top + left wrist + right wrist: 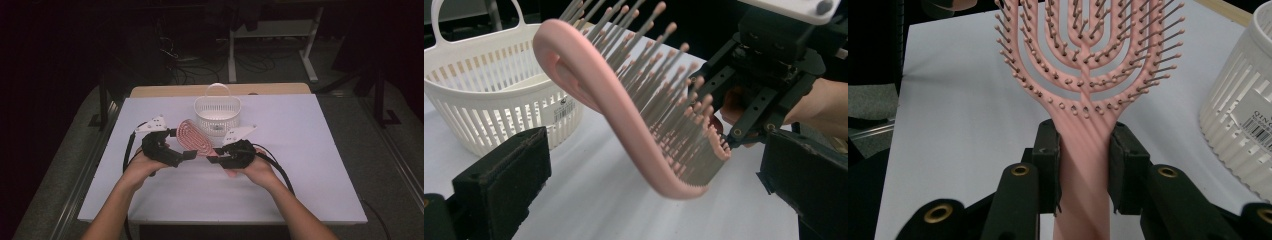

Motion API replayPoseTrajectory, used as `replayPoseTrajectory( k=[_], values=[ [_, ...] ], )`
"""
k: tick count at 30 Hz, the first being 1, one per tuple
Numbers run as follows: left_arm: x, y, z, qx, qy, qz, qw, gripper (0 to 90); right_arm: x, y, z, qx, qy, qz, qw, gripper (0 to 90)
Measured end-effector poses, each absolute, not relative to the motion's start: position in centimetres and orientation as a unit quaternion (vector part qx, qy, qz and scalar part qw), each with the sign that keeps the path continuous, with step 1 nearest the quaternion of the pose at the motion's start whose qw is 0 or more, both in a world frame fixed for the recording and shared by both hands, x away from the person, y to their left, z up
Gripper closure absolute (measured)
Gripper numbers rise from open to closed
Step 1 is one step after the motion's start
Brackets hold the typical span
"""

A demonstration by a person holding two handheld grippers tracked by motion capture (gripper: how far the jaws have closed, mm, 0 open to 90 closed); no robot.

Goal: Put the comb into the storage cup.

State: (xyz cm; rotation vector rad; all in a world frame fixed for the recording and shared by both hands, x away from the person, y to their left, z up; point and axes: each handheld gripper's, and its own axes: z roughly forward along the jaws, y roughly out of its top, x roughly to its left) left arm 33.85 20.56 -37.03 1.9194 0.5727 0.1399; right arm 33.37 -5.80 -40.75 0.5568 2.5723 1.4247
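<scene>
Hairbrush [1083,75], pink and vented, is being held by its handle between the closed jaws of the right gripper [1082,172], the pads pressing on both sides just below the bristled head. It is hanging clear of the white table [300,165], head tilted up and away toward the basket. The left gripper [644,200] is waiting with its jaws spread wide and nothing between them, one pad on each side of the brush head. In the high view the brush [192,139] is sitting between the two grippers, just in front of the white slotted basket [217,112].

Judging from this, the brush is heading for the basket. To do it well, the right hand should keep its squeeze square on the handle so the brush is not twisting, lift the head over the rim, and lower it before letting go. The left should stay clear or steady the basket.

A sticker on the basket wall [1255,125] is showing a barcode and letters that seem to begin "QING"; the rest is cut off.
</scene>
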Motion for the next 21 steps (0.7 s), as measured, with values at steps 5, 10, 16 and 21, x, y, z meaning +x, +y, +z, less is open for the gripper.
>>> replayPoseTrajectory(
  k=[5,10,16,21],
  values=[
    [33.88,20.47,-37.07,0.807,0.246,0.06,0.533,1.0,33.2,-5.43,-40.92,0.182,0.858,0.474,0.078,68.2],
    [33.94,20.5,-37.08,0.806,0.252,0.06,0.532,4.5,33.07,-5.15,-41.07,0.18,0.861,0.469,0.08,68.2],
    [34.02,20.63,-37.04,0.802,0.262,0.059,0.533,8.3,32.99,-5.0,-41.15,0.179,0.862,0.467,0.085,68.2],
    [34.07,20.67,-37.06,0.802,0.264,0.061,0.532,14.9,32.88,-4.9,-41.14,0.178,0.862,0.466,0.091,68.2]
  ],
)
